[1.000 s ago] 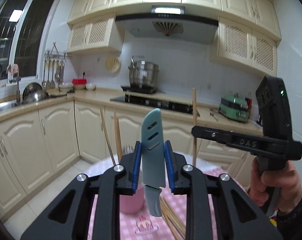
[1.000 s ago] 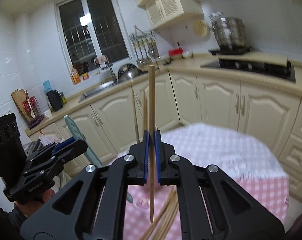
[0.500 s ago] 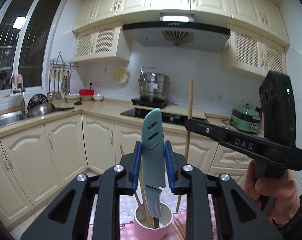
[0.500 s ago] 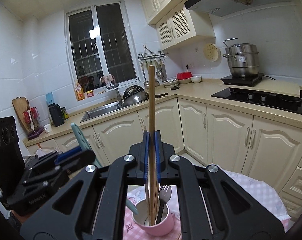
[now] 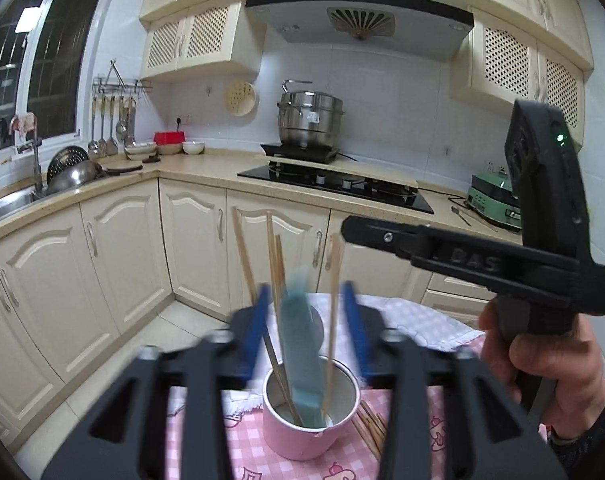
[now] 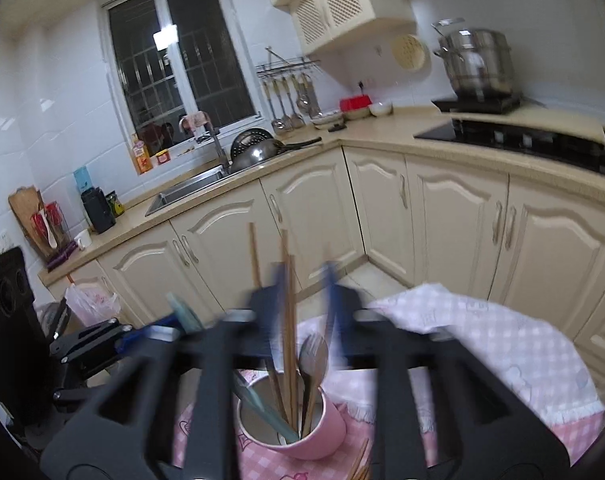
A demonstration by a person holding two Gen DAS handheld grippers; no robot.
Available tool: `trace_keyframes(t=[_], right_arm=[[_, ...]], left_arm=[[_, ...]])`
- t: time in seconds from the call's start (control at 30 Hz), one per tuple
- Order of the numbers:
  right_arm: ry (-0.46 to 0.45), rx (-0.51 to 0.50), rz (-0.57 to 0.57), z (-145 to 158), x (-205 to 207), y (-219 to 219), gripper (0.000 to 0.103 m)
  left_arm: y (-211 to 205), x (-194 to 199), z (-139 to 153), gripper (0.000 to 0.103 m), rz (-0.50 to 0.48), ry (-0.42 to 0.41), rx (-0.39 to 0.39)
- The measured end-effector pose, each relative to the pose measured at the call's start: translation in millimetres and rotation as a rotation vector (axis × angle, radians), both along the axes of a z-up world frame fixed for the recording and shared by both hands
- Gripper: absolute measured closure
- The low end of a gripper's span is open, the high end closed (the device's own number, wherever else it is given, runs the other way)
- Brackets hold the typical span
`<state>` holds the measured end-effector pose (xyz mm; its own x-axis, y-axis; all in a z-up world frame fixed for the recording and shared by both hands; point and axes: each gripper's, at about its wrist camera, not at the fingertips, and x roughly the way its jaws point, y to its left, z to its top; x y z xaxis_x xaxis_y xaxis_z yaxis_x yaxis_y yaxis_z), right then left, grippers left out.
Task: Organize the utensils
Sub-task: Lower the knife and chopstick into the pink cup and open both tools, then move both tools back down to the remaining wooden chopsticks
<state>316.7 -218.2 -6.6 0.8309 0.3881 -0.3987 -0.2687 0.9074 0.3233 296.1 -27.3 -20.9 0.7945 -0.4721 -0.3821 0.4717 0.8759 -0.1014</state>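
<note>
— Both grips have let go since the earlier frames: the knife (image 5: 300,344) that was clamped upright in the left gripper (image 5: 306,328), and the chopstick (image 6: 289,320) pinched in the right gripper (image 6: 302,312), now stand in the pink cup (image 5: 302,436).

— How do the left jaws stand?

— They are opening, blurred by the motion, about halfway apart. The teal knife rises between them with a gap on either side, so the pads are off it. Its lower end sits inside the cup, below and just ahead of the fingertips, leaning slightly to one side.

— And the right?

— Also opening, and wider. The chopstick stands between the pads without touching either, its foot in the cup among other chopsticks and a fork (image 6: 312,354).

— How are the hands posed?

— Both grippers tilt a little downward over the cup. From the left camera, the right hand (image 5: 550,364) is wrapped round its gripper's handle, off to the right of the left jaws, with that gripper's black fingers reaching in level above the cup. From the right camera, the left gripper's black body comes in low at the left.

— Anything beside the cup?

— Loose chopsticks (image 5: 370,428) lie on the pink checked tablecloth (image 5: 238,440) just right of it, under the right finger of the left gripper.
</note>
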Motion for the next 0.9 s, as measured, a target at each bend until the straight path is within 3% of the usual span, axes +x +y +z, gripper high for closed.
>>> trace_keyframes(t=[0.03, 0.1, 0.17, 0.23, 0.53, 0.9], right_arm=[[-0.011, 0.008, -0.012, 1, -3, -3, 0.020], [-0.007, 0.016, -0.024, 1, -7, -11, 0.019], [-0.003, 0.035, -0.041, 2, -12, -19, 0.008], [0.000, 0.045, -0.068, 3, -17, -29, 0.006], [0.031, 0.049, -0.115, 11, -39, -53, 0.006], [0.075, 0.051, -0.145, 12, -68, -74, 0.006]], left_arm=[[1, -4, 2, 0.032, 0.008, -0.014, -0.003], [1, -11, 5, 0.020, 0.023, -0.039, -0.005], [1, -18, 9, 0.015, 0.036, -0.053, 0.002], [1, -24, 12, 0.010, 0.053, -0.061, 0.005], [3, -50, 20, 0.009, 0.114, -0.060, 0.006], [-1, -74, 18, 0.009, 0.118, -0.043, 0.022]])
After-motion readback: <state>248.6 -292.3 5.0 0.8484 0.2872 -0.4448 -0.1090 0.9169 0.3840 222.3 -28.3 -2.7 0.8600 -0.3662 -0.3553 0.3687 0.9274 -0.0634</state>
